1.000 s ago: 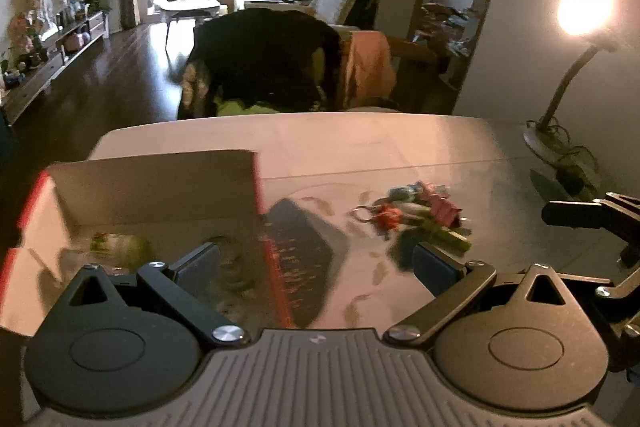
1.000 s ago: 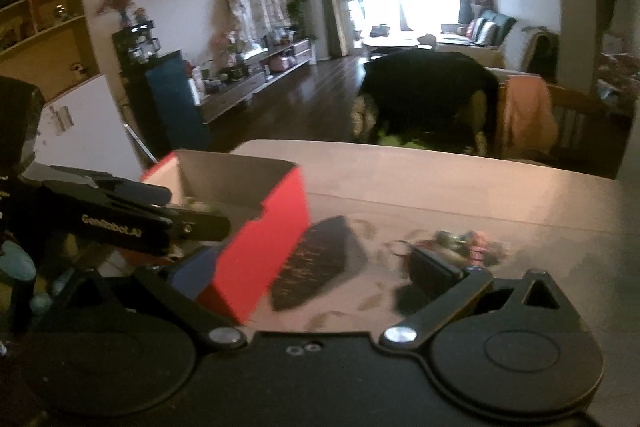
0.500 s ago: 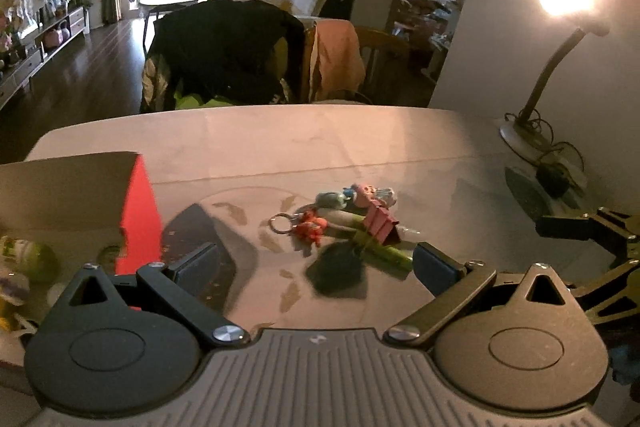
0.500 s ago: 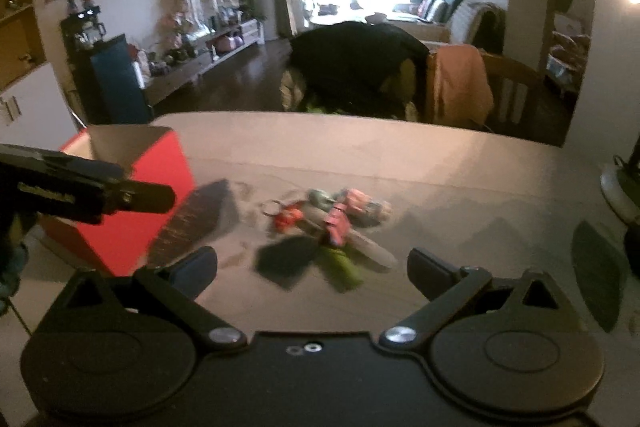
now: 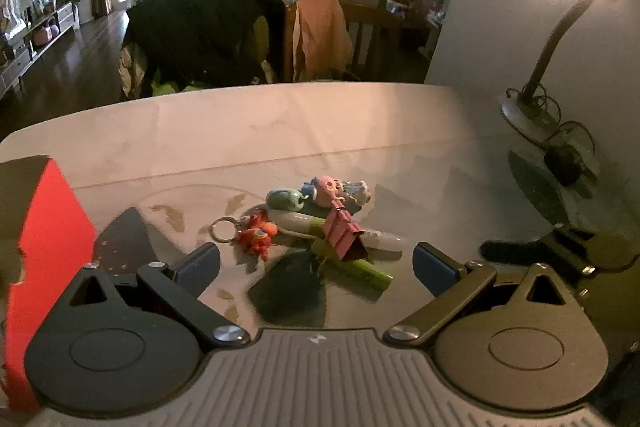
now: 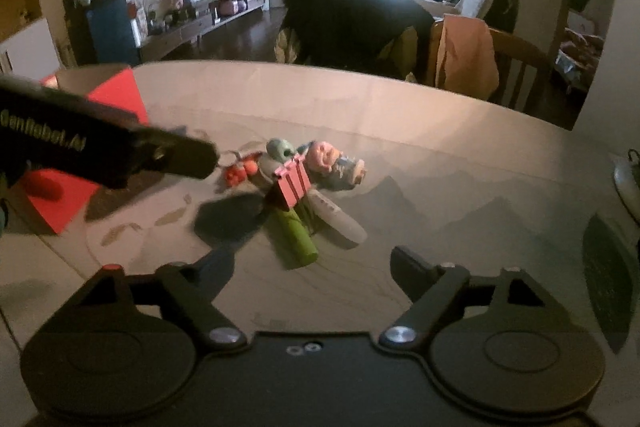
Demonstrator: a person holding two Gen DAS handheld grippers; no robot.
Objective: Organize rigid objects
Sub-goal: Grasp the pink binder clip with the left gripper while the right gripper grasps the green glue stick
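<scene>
A small pile of objects lies mid-table: a pink binder clip (image 5: 342, 233) (image 6: 292, 183), a green marker (image 5: 356, 267) (image 6: 294, 233), a white pen (image 5: 320, 227) (image 6: 340, 221), an orange charm on a key ring (image 5: 256, 233) (image 6: 238, 173), a grey-green figure (image 5: 286, 199) (image 6: 280, 148) and a pink doll (image 5: 332, 187) (image 6: 326, 155). My left gripper (image 5: 316, 263) is open and empty, just in front of the pile. My right gripper (image 6: 308, 267) is open and empty, a little short of the marker. The red cardboard box (image 5: 44, 239) (image 6: 80, 147) stands at the left.
A lit desk lamp (image 5: 560, 27) with its base and cables stands at the table's right edge by the wall. Chairs draped with a black coat (image 5: 200, 35) and an orange cloth (image 5: 320, 31) stand behind the table. The left gripper's finger (image 6: 120, 155) crosses the right wrist view.
Both grippers have swung right, away from the red box, and now face the pile of objects. Both stay open and empty.
</scene>
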